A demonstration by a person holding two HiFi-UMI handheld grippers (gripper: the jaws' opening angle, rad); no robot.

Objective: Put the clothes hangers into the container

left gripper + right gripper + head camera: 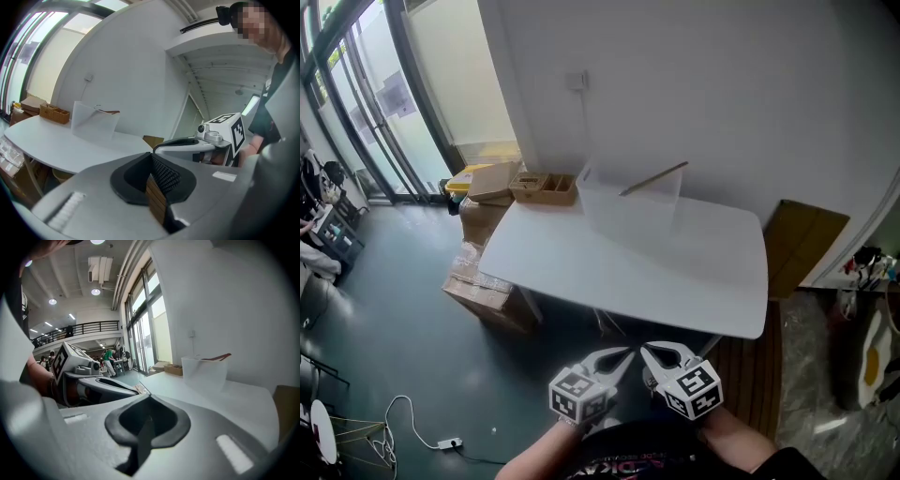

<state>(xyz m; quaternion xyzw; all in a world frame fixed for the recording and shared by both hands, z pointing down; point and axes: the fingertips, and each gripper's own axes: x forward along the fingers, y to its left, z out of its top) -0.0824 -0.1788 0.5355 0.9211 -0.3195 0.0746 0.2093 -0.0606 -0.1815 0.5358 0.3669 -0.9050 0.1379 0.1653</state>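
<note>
Smooth white table (581, 272): a clear boxy container (628, 217) holds a wooden hanger (654, 177); my left gripper (623, 354) and right gripper (649, 351) are each pressed together.

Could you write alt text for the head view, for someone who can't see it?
A person holds the left gripper and right gripper side by side, both shut and empty, short of a white table. At the table's far side stands a clear container with a wooden hanger poking out.
</note>
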